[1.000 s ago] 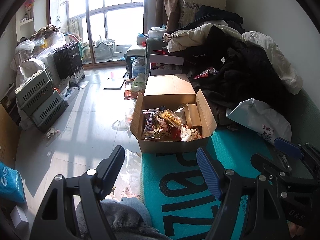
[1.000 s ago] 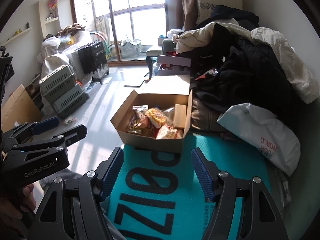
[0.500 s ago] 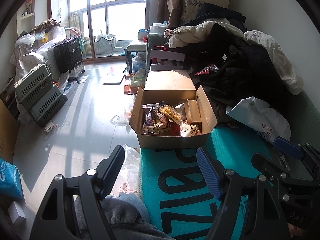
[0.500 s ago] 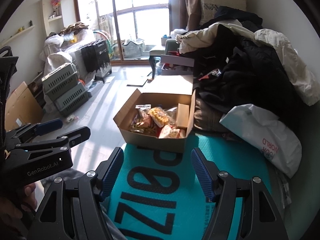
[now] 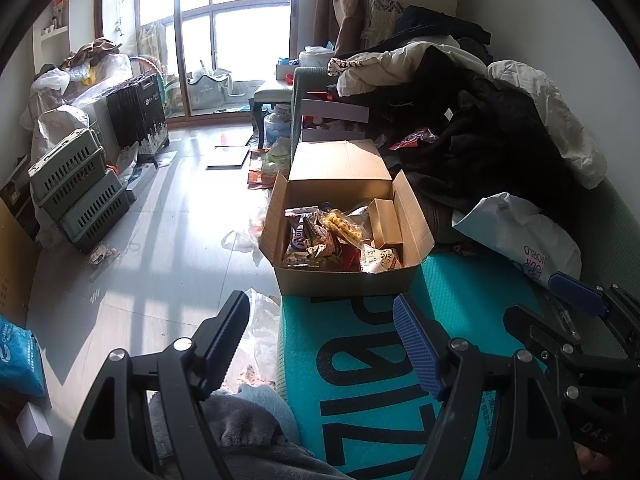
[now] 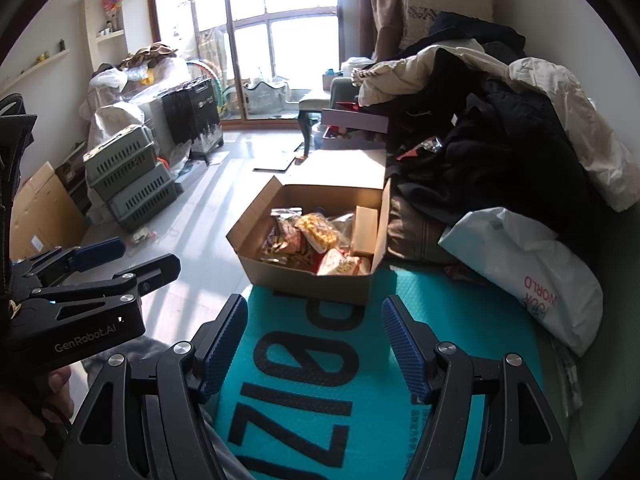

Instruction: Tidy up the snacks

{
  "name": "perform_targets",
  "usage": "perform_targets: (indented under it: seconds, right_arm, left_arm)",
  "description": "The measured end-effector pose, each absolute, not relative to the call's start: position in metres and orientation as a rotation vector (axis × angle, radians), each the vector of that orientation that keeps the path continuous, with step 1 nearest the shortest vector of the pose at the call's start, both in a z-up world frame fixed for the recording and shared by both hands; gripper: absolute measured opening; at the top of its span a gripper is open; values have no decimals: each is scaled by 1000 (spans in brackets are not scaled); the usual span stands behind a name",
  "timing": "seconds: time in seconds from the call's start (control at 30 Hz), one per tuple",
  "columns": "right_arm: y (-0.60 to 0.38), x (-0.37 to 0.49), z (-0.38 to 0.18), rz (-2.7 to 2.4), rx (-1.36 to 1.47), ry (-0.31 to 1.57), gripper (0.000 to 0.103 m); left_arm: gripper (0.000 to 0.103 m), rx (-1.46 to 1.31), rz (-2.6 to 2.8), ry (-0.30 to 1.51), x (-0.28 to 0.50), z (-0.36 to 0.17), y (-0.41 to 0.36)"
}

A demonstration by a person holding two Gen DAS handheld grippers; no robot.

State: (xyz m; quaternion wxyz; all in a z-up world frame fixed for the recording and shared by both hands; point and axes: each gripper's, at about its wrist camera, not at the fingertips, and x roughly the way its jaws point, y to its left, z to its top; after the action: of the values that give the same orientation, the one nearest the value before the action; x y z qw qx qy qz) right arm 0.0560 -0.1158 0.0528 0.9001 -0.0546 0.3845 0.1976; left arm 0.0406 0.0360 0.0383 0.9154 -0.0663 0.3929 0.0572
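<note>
An open cardboard box (image 5: 344, 285) (image 6: 308, 282) stands at the far end of a teal mat (image 5: 360, 380) (image 6: 320, 380). It holds several snack packets, among them a bag of yellow puffs (image 5: 344, 227) (image 6: 320, 233) and a small brown carton (image 5: 386, 220) (image 6: 365, 230). My left gripper (image 5: 320, 309) (image 6: 148, 252) hovers open and empty over the mat's near left edge, short of the box. My right gripper (image 6: 315, 306) (image 5: 532, 297) is beside it, also open and empty, and points at the box.
A heap of dark and pale clothes (image 5: 480, 140) and a white plastic bag (image 5: 520, 232) crowd the right side. Grey crates (image 5: 76, 192) are stacked on the tiled floor at left. Loose plastic bags (image 5: 260, 332) lie on the floor by the mat's edge.
</note>
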Motion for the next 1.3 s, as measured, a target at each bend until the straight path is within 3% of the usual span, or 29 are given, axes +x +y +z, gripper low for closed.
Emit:
perform_targets:
  seconds: [1.3]
  right_arm:
    - [-123, 54, 51, 399, -115, 805, 70]
  left_arm:
    - [74, -117, 136, 844, 37, 38, 29]
